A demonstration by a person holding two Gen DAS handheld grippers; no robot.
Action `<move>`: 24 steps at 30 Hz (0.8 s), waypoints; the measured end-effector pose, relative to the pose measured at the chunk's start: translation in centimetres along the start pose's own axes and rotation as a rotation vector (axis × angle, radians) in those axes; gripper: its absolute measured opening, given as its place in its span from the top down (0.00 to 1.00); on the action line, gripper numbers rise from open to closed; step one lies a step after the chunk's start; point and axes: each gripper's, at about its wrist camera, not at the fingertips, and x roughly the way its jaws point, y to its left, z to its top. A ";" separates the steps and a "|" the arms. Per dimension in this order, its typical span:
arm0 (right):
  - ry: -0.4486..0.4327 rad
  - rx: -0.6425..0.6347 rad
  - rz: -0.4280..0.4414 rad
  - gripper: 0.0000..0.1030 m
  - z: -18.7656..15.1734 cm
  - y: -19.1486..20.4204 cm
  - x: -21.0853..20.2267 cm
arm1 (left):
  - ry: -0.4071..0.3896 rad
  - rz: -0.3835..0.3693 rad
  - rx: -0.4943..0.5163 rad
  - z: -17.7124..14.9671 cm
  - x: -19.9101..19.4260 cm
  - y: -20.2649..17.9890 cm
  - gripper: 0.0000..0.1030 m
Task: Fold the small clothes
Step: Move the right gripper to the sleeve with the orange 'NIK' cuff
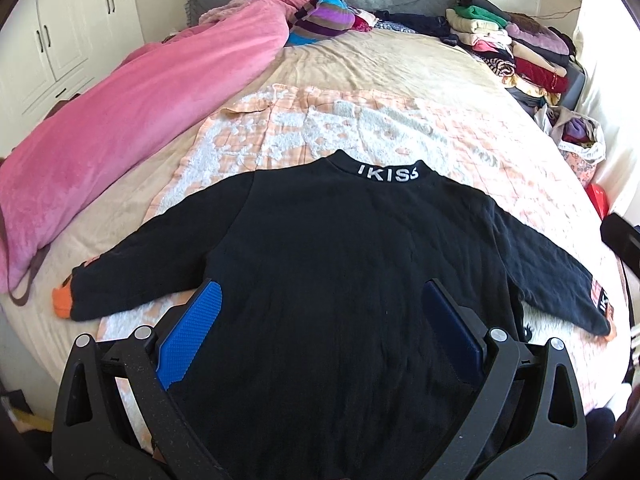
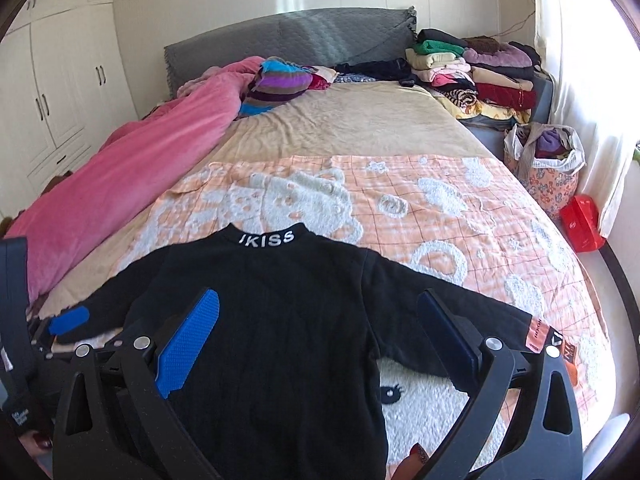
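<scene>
Two pairs of tongs, the left tongs (image 1: 320, 312) and the right tongs (image 2: 320, 320), hang wide open with nothing held, low over the near hem of a black sweater (image 1: 340, 260). It lies flat on a peach blanket (image 2: 460, 208) on the bed (image 2: 360, 120), sleeves spread, collar pointing away. Farther off lie a pink quilt (image 1: 120, 120) at the left and stacked folded clothes (image 2: 480, 76) by the grey headboard (image 2: 312, 40).
</scene>
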 end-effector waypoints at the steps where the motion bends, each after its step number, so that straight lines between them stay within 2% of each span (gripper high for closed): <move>1: -0.003 0.014 0.001 0.04 0.2 -0.4 0.3 | 0.001 0.000 0.000 0.2 0.2 0.0 0.09; 6: -0.015 0.091 -0.027 0.04 0.4 -3.1 1.8 | 0.003 0.003 -0.007 1.2 1.5 -0.4 0.09; 14: 0.026 0.195 -0.109 0.04 -1.5 -8.9 4.3 | 0.026 -0.002 -0.033 1.8 4.1 -1.6 0.09; 21: 0.027 0.272 -0.209 0.04 -2.9 -14.2 5.4 | 0.049 0.009 -0.008 2.1 6.1 -3.4 0.09; 24: 0.022 0.299 -0.284 0.04 -3.5 -16.9 5.5 | 0.057 0.012 0.006 2.1 7.0 -4.1 0.09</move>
